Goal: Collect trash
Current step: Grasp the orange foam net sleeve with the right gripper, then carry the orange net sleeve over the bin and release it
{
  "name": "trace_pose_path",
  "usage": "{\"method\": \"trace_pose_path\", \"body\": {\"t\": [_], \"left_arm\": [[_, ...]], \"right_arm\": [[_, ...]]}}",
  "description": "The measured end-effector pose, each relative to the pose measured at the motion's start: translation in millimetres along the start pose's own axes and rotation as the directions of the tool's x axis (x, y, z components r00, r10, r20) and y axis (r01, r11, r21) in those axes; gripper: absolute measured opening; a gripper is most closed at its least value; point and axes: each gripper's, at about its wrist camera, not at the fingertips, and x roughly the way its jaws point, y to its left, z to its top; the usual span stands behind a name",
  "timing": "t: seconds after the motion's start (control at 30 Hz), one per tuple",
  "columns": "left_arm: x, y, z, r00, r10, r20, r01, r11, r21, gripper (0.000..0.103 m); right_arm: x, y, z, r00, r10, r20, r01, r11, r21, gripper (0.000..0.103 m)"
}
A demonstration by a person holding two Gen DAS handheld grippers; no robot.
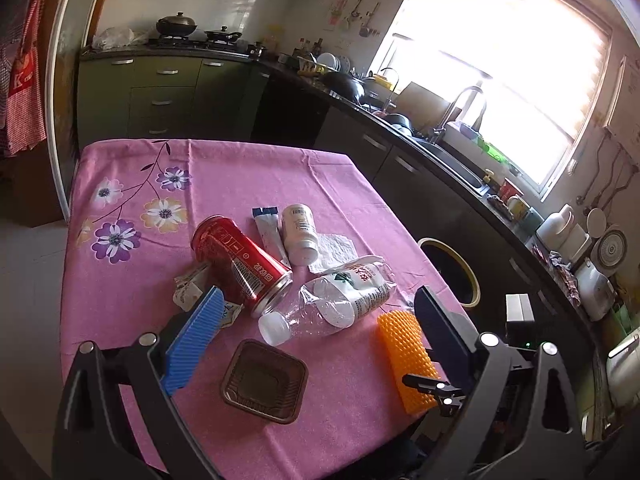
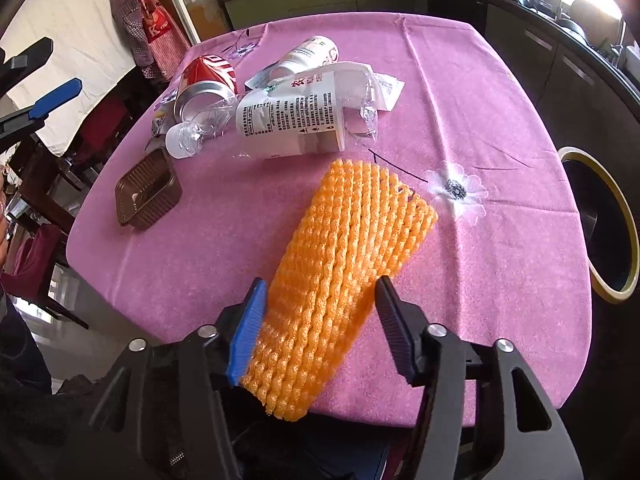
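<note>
An orange foam net (image 2: 340,264) lies at the near edge of the pink-clothed table (image 2: 480,100). My right gripper (image 2: 318,292) is shut on its near end, the blue pad on one side and the black finger on the other. In the left wrist view the net (image 1: 404,344) lies at the right. My left gripper (image 1: 320,296) hangs wide open over the table, holding nothing. Below it lie a crushed clear bottle (image 1: 332,300), a red can (image 1: 240,264) on its side and a brown plastic tray (image 1: 264,380). A small white bottle (image 1: 300,232), a sachet (image 1: 268,228) and a tissue (image 1: 336,248) lie behind.
A round bin with a yellow rim (image 2: 600,220) stands on the floor beside the table's right edge. A crumpled wrapper (image 1: 188,284) lies left of the can. Dark kitchen counters with a sink (image 1: 460,160) run along the right, under a bright window.
</note>
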Motion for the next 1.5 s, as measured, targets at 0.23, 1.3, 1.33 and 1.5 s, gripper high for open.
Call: {"method": "trace_pose_path", "body": {"t": [0.23,1.3,1.33,1.5], "left_arm": [[0,5,0,1.000,0.014,-0.003,-0.014,1.000,-0.013,0.092],[31,-23,2,0.992,0.090,-0.083,-0.089,0.996,0.008,0.093],[31,-24,1,0.992,0.089,-0.086,-0.089,0.996,0.010,0.093],[34,-22,-10,0.991,0.069,-0.119,-0.066,0.997,0.032,0.095]], "right_arm": [[-14,-11,-3,0.999,0.038,0.015,-0.038,0.999,0.000,0.016],[1,-361,62,0.902,-0.421,-0.098,0.429,0.840,0.334,0.055],[-6,-357,61,0.903,-0.421,-0.080,0.422,0.841,0.338,0.056],[-39,-326,52,0.905,-0.426,0.013,0.400,0.859,0.320,0.060]]}}
